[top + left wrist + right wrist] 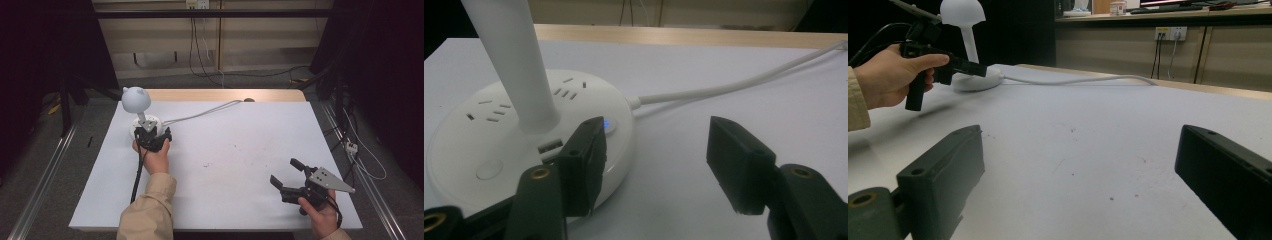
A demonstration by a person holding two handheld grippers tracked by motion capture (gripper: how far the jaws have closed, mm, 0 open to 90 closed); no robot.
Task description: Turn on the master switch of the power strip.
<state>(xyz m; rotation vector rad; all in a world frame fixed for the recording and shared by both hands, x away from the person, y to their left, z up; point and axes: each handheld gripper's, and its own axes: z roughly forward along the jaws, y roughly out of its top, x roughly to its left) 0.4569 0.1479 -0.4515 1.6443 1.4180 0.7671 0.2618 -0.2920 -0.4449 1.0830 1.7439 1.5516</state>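
A white desk lamp with a rounded, eared head (pixel 136 99) stands at the table's back left on a round base (pixel 489 145) that carries socket slots. A small button (pixel 609 124) on the base's front edge glows blue. My left gripper (pixel 656 150) is at the base's near side, jaws apart; one jaw overlaps the rim just below the lit button, the other hangs over bare table. Nothing is pressed between them. From above, this left gripper (pixel 148 131) sits right against the base. My right gripper (pixel 283 171) rests open at the front right with nothing in it.
The lamp's white cord (pixel 200 115) runs from the base toward the back edge, where a wooden strip (pixel 225 95) shows beyond the white tabletop (pixel 240 150). Metal rails (pixel 45 165) flank the table. Cables and a power strip (pixel 351 146) lie on the floor at the right.
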